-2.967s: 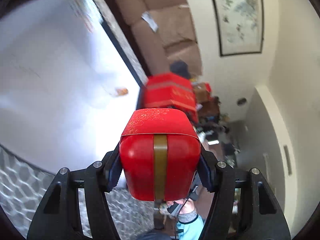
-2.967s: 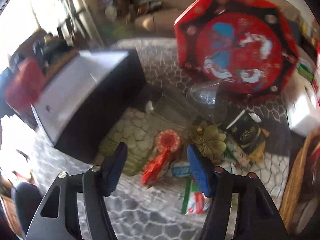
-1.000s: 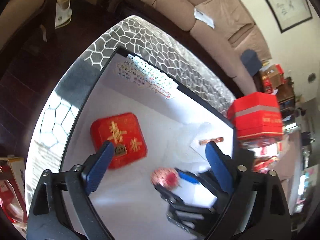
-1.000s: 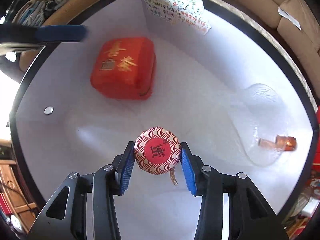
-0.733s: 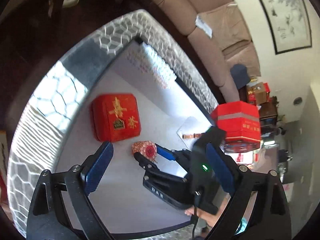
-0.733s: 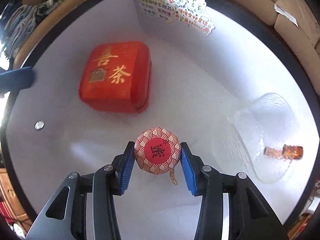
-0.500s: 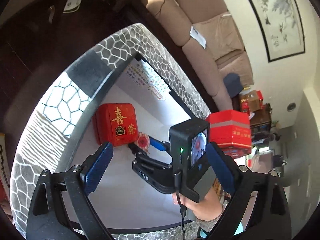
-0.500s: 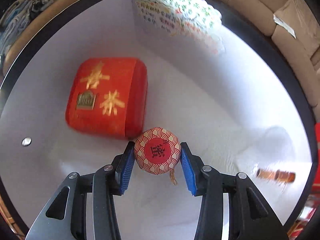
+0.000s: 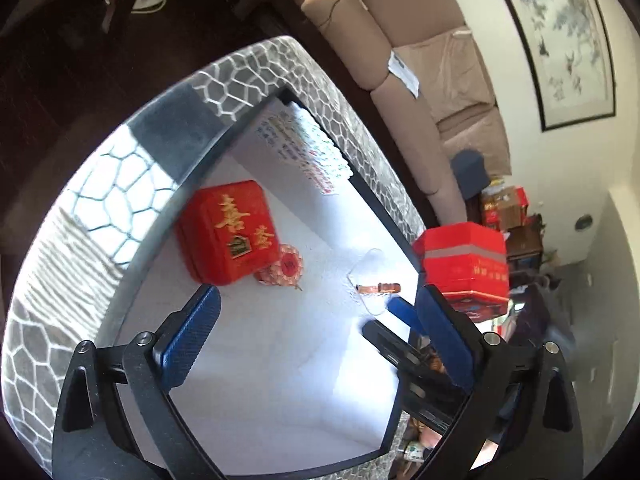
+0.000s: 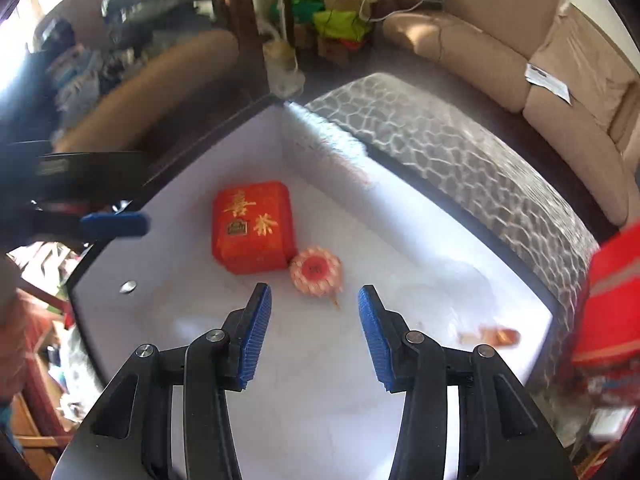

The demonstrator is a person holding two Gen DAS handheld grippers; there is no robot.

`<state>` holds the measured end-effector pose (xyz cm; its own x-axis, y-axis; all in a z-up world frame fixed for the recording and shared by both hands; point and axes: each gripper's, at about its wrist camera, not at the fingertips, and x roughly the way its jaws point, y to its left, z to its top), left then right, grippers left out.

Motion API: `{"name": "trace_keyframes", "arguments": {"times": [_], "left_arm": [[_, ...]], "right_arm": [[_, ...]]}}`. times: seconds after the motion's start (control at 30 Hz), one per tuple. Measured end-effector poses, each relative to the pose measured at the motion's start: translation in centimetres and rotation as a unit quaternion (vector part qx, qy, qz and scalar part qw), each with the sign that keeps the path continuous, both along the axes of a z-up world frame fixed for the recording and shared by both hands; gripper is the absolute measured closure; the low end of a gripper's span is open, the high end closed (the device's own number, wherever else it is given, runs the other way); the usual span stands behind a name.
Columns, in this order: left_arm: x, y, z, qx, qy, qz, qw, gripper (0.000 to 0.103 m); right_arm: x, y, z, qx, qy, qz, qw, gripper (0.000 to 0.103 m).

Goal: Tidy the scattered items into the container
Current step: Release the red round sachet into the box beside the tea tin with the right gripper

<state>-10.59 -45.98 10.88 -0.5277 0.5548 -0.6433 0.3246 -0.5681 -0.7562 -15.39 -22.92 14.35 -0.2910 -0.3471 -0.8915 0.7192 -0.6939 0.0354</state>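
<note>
The container is a black box with a white lining (image 9: 280, 380), and it fills both views (image 10: 320, 400). A red tin with gold characters (image 9: 228, 232) lies flat on its floor (image 10: 252, 226). A round red patterned ornament (image 9: 286, 266) rests against the tin's near corner (image 10: 316, 276). Further right in the box lies a small brown item in clear wrap (image 9: 378, 289) (image 10: 496, 336). My right gripper (image 10: 314, 294) hovers open above the box with nothing between its blue pads. My left gripper (image 9: 316, 300) is wide open and empty over the box.
A red hexagonal gift box (image 9: 464, 260) stands just past the container's right corner (image 10: 612, 300). The honeycomb tablecloth (image 9: 100, 208) surrounds the container. A beige sofa (image 10: 520, 60) runs behind the table. A printed label (image 9: 304, 152) is stuck on the far inner wall.
The right gripper has let go of the round ornament, which now lies beside the red tin, and has risen out of the box. The left gripper shifted and rolled a little.
</note>
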Motion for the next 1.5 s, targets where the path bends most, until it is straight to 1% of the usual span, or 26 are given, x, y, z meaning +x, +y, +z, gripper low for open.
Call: {"name": "trace_keyframes", "arguments": {"times": [0.03,0.1,0.17,0.23,0.27,0.33,0.43,0.47,0.5,0.57,0.63,0.73,0.77,0.8,0.87,0.97,1.03,1.07,1.1,1.13,1.2,1.3,1.33,1.4,1.43,1.5], "left_arm": [[-0.3,0.5,-0.1,0.001,-0.005,-0.007,1.0000,0.005],[-0.6,2.0,0.4,-0.023,-0.005,-0.026,0.9994,0.006],[-1.1,3.7,0.7,-0.059,-0.003,-0.048,0.9971,0.005],[-2.3,4.6,0.1,-0.109,-0.026,-0.054,0.9922,0.005],[-2.8,4.8,-0.4,-0.123,-0.040,-0.056,0.9901,0.006],[-3.7,5.0,-1.8,-0.140,-0.070,-0.051,0.9864,0.006],[-4.9,5.2,-3.3,-0.156,-0.089,-0.054,0.9822,0.006],[-5.4,5.2,-3.9,-0.164,-0.098,-0.055,0.9801,0.002],[-5.8,5.2,-4.2,-0.179,-0.100,-0.050,0.9776,0.001],[-6.8,5.6,-4.4,-0.180,-0.091,-0.064,0.9774,0.002],[-8.2,6.3,-4.7,-0.202,-0.093,-0.086,0.9711,0.001],[-10.5,7.5,-5.7,-0.223,-0.108,-0.130,0.9601,0.000],[-11.2,7.8,-6.2,-0.242,-0.123,-0.137,0.9526,0.001],[-11.5,7.8,-6.8,-0.257,-0.136,-0.132,0.9477,0.001],[-11.7,7.7,-7.6,-0.249,-0.146,-0.120,0.9498,0.000],[-11.4,7.0,-8.1,-0.215,-0.141,-0.102,0.9610,0.000],[-10.9,6.9,-7.8,-0.171,-0.126,-0.107,0.9714,0.001],[-10.7,7.0,-7.5,-0.151,-0.117,-0.112,0.9751,0.001],[-10.5,7.3,-7.3,-0.143,-0.113,-0.118,0.9762,0.001],[-10.5,7.5,-7.1,-0.140,-0.111,-0.122,0.9762,0.002],[-10.2,7.4,-6.4,-0.153,-0.113,-0.118,0.9747,0.003],[-9.3,5.6,-4.6,-0.164,-0.093,-0.073,0.9794,0.003],[-9.0,4.8,-3.9,-0.159,-0.080,-0.058,0.9823,0.003],[-8.8,3.4,-3.3,-0.120,-0.061,-0.039,0.9901,0.003],[-8.9,3.2,-3.3,-0.115,-0.058,-0.038,0.9910,0.003],[-9.4,3.6,-3.9,-0.134,-0.069,-0.042,0.9876,0.003]], "right_arm": [[0.4,0.9,0.7,-0.005,0.001,-0.005,1.000,0.056],[1.7,2.7,1.8,-0.017,0.001,-0.011,1.000,0.056],[2.7,4.2,3.0,-0.029,0.000,-0.017,0.999,0.056],[3.0,5.9,3.6,-0.038,0.003,-0.021,0.999,0.054],[3.0,6.9,3.8,-0.042,0.003,-0.023,0.999,0.054],[2.9,8.3,3.9,-0.053,-0.002,-0.025,0.998,0.053],[3.2,9.5,4.0,-0.061,-0.003,-0.023,0.998,0.053],[3.3,9.7,4.0,-0.062,-0.003,-0.021,0.998,0.053],[3.2,9.8,3.9,-0.064,-0.003,-0.019,0.998,0.052],[3.2,10.1,3.8,-0.072,-0.005,-0.016,0.997,0.052],[3.2,10.3,3.5,-0.074,-0.008,-0.015,0.997,0.051],[2.9,10.5,2.8,-0.071,-0.012,-0.013,0.997,0.050],[2.9,10.6,2.6,-0.070,-0.012,-0.013,0.997,0.050],[2.9,10.7,2.4,-0.069,-0.013,-0.013,0.997,0.050],[2.8,11.0,2.1,-0.073,-0.015,-0.014,0.997,0.050],[2.7,11.2,1.8,-0.073,-0.017,-0.016,0.997,0.050],[2.5,11.2,1.5,-0.070,-0.019,-0.018,0.997,0.050],[2.5,11.1,1.3,-0.069,-0.020,-0.019,0.997,0.050],[2.4,11.0,1.2,-0.067,-0.021,-0.019,0.997,0.050],[2.5,10.9,1.1,-0.067,-0.022,-0.018,0.997,0.050],[2.7,10.6,1.2,-0.070,-0.023,-0.017,0.997,0.050],[3.1,10.4,1.5,-0.074,-0.021,-0.014,0.997,0.050],[3.2,10.4,1.6,-0.074,-0.020,-0.013,0.997,0.050],[3.3,10.3,1.7,-0.075,-0.020,-0.011,0.997,0.049],[3.3,10.3,1.7,-0.075,-0.019,-0.011,0.997,0.049],[3.2,10.3,1.7,-0.075,-0.020,-0.012,0.997,0.049]]}}
